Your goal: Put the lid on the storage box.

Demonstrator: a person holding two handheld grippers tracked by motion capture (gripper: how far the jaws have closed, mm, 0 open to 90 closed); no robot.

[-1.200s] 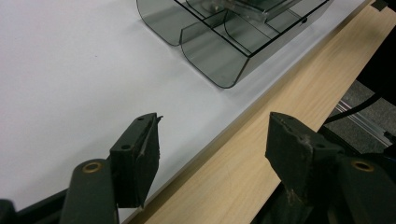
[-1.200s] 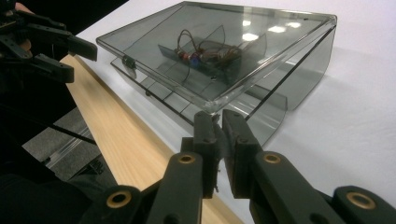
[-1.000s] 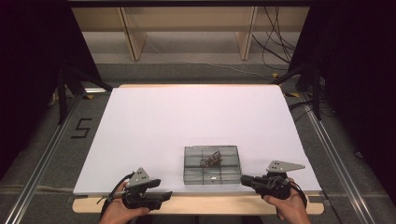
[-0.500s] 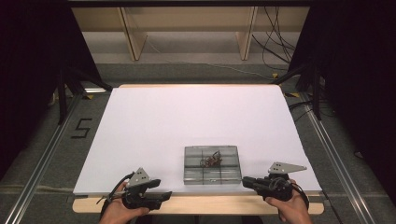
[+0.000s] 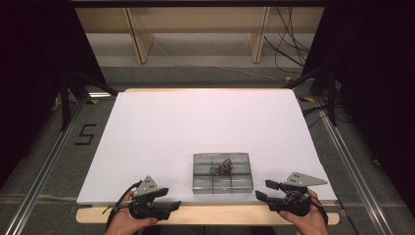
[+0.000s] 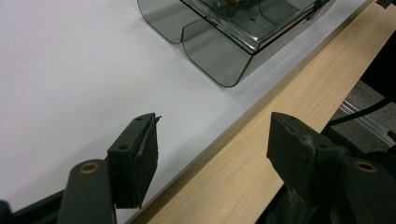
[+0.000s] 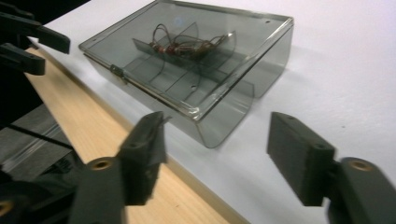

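Observation:
A smoky clear plastic box (image 5: 222, 171) with its lid down lies near the white sheet's front edge. Small wire-legged parts (image 5: 221, 167) sit in one rear compartment. My left gripper (image 5: 169, 197) rests at the front edge, left of the box, open with nothing between its fingers. In the left gripper view the gripper (image 6: 215, 128) points along the edge toward the box (image 6: 224, 28). My right gripper (image 5: 264, 190) sits to the right of the box, and its jaws have just been opening. Its own view has the gripper (image 7: 219, 126) facing the box (image 7: 187, 60) corner, with the pads touching nothing.
A white sheet (image 5: 205, 122) covers the table, and a bare wooden strip (image 5: 220, 215) runs along the front. Wooden shelf legs (image 5: 139, 39) and cables (image 5: 288, 44) stand on the floor beyond the far edge. Metal rails (image 5: 44, 166) flank the table.
The right gripper's jaws have spread apart from nearly shut, and that hand has edged slightly right. The left gripper and the box stay where they were.

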